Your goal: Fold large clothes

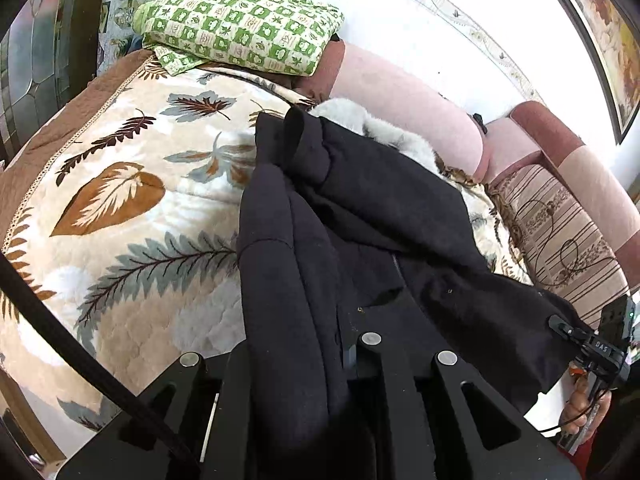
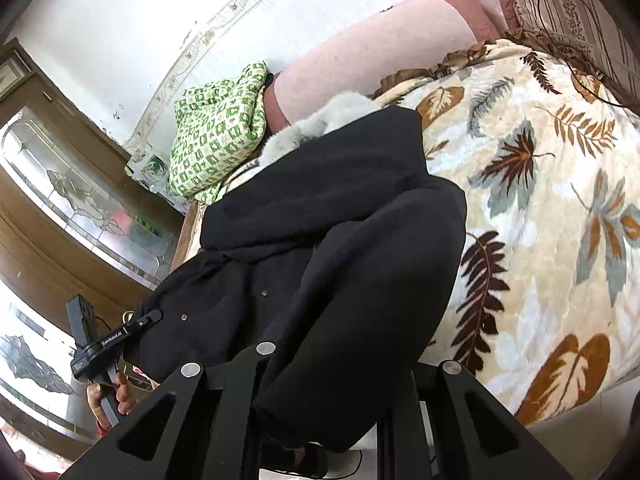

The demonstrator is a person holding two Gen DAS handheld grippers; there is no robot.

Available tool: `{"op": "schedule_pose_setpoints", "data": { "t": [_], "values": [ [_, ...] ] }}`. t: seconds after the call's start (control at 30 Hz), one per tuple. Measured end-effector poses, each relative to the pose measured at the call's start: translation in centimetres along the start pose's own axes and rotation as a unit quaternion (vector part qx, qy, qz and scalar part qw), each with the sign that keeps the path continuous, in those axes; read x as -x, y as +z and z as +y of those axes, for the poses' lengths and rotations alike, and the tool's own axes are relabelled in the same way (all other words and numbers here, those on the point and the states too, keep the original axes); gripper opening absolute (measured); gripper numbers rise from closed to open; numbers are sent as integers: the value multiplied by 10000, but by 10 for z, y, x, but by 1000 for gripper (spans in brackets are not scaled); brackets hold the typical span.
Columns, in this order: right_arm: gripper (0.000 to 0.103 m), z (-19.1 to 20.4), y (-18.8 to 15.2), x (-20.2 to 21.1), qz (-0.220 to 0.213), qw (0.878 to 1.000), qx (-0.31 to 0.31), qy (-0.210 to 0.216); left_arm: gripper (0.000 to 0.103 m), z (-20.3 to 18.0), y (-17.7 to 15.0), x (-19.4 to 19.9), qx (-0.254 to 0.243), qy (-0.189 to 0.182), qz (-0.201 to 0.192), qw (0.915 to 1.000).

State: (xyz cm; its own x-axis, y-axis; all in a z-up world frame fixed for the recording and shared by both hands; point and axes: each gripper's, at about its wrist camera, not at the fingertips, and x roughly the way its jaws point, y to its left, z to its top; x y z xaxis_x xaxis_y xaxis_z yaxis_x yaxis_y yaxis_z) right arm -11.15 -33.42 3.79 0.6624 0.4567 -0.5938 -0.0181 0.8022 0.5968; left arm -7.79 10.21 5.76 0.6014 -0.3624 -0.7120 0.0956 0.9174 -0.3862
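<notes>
A large black coat with a grey fur collar lies on a leaf-patterned blanket over a sofa. My left gripper is shut on the coat's bottom edge; black cloth runs between its fingers. It also shows in the right wrist view, clamped on the hem. My right gripper is shut on the coat too, with a thick fold bunched between its fingers. It shows in the left wrist view, pinching the hem. The fur collar points toward the sofa back.
A folded green-checked cloth sits at the sofa's far end. Pink backrest cushions line the back. A striped armrest stands at the right. A wooden glass-panelled door is beside the sofa.
</notes>
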Motion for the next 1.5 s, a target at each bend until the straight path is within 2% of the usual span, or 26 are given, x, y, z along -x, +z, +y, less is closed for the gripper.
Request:
{"op": "schedule_pose_setpoints", "data": {
  "t": [0.27, 0.83, 1.5],
  "values": [
    [15, 9, 23, -5, -127, 9999, 61, -34, 11, -9, 21, -1, 43, -34, -124, 9999],
    [15, 33, 70, -30, -387, 9980, 417, -259, 11, -38, 68, -20, -399, 347, -456, 9976],
    [15, 33, 125, -66, -495, 9974, 255, -465, 11, -51, 115, -51, -497, 519, -616, 9955]
  ]
}}
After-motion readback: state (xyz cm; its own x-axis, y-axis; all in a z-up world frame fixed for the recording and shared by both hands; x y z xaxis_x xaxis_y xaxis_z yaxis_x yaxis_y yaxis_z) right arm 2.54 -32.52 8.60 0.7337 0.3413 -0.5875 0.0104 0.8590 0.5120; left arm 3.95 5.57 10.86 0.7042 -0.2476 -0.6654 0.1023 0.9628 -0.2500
